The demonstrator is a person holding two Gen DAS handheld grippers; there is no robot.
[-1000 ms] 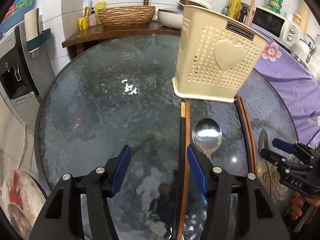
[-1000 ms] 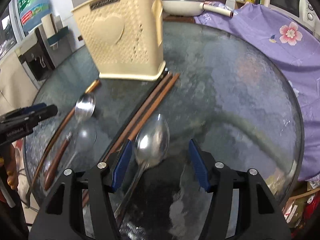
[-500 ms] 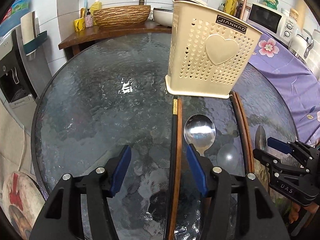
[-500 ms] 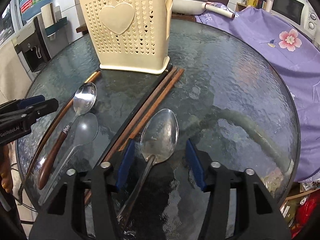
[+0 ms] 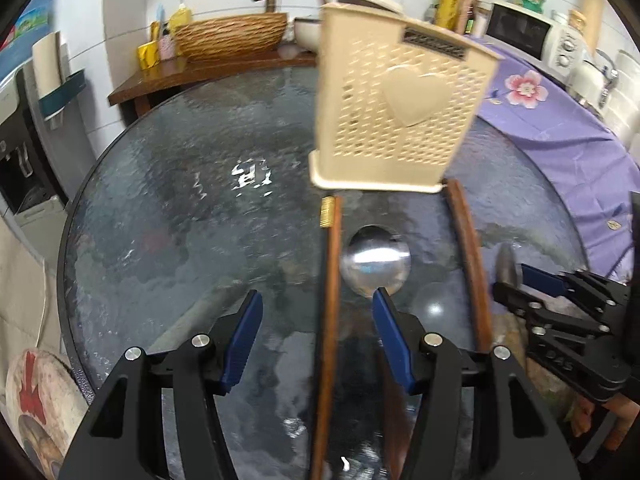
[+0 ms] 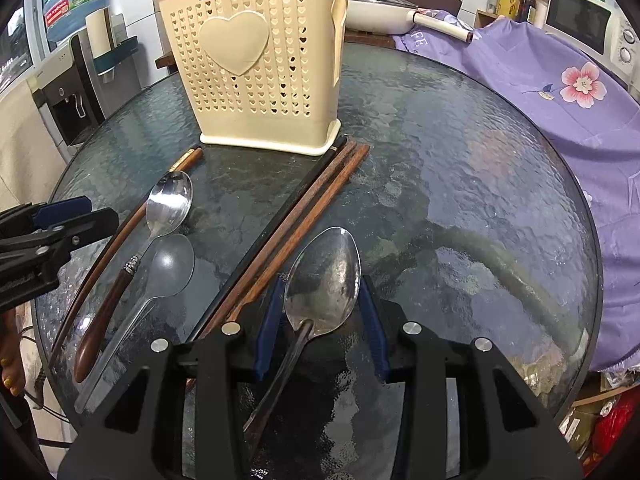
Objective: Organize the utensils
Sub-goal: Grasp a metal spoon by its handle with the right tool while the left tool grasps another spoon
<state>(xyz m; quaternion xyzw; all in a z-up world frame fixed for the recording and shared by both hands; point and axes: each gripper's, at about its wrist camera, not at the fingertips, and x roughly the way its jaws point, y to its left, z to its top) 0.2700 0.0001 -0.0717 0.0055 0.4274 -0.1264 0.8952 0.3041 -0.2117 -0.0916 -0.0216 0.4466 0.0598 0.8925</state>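
Observation:
A cream perforated utensil holder [image 6: 256, 80] [image 5: 400, 120] stands upright on the round glass table [image 6: 460, 160]. In front of it lie a pair of brown chopsticks [image 6: 312, 212], a steel spoon with a wooden handle [image 6: 168, 208], a clear plastic spoon [image 6: 172, 264] and one long brown chopstick [image 5: 332, 300]. A large metal spoon [image 6: 324, 276] lies with its bowl between the pads of my right gripper [image 6: 322, 284]; the jaws are closing and stand close against the bowl's edges. My left gripper [image 5: 316, 304] hangs open over the long chopstick, with no contact visible.
A purple flowered cloth [image 6: 560, 92] covers the table's right side. Behind the table stand a wooden shelf with a woven basket [image 5: 232, 36], a white pan [image 6: 380, 16] and a microwave [image 5: 532, 36]. A water dispenser [image 6: 68, 92] stands at the left.
My right gripper's jaws have narrowed around the large spoon's bowl. The left gripper keeps the same opening and has barely shifted; its view is now blurred.

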